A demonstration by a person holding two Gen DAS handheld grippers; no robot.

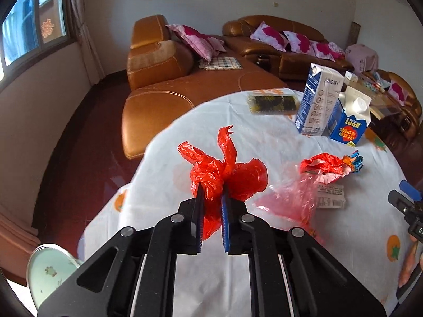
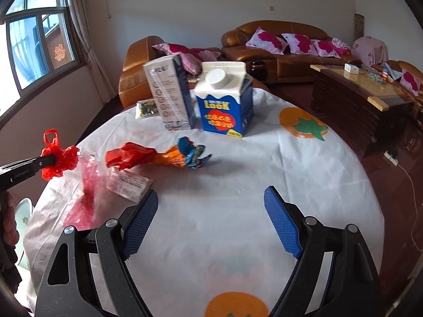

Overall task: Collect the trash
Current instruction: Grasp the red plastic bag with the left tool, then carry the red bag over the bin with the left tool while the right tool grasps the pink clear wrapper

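My left gripper [image 1: 212,188] is shut on a crumpled red plastic bag [image 1: 230,174], which bulges out on both sides of the fingers. In the right wrist view that red bag [image 2: 59,163] hangs in the left gripper [image 2: 54,159] over the table's left edge. My right gripper [image 2: 211,192] stands open above bare cloth with nothing between its blue pads. On the table lie a red, orange and blue twisted wrapper [image 2: 158,155], a pink see-through bag [image 2: 88,187] and a white labelled packet [image 2: 129,185].
A tall carton [image 2: 171,95] and a blue milk carton [image 2: 224,105] stand at the far side of the round table [image 2: 238,163], with a dark packet [image 2: 146,108] beside them. Brown sofas [image 1: 164,100] and a wooden coffee table [image 2: 351,100] lie beyond.
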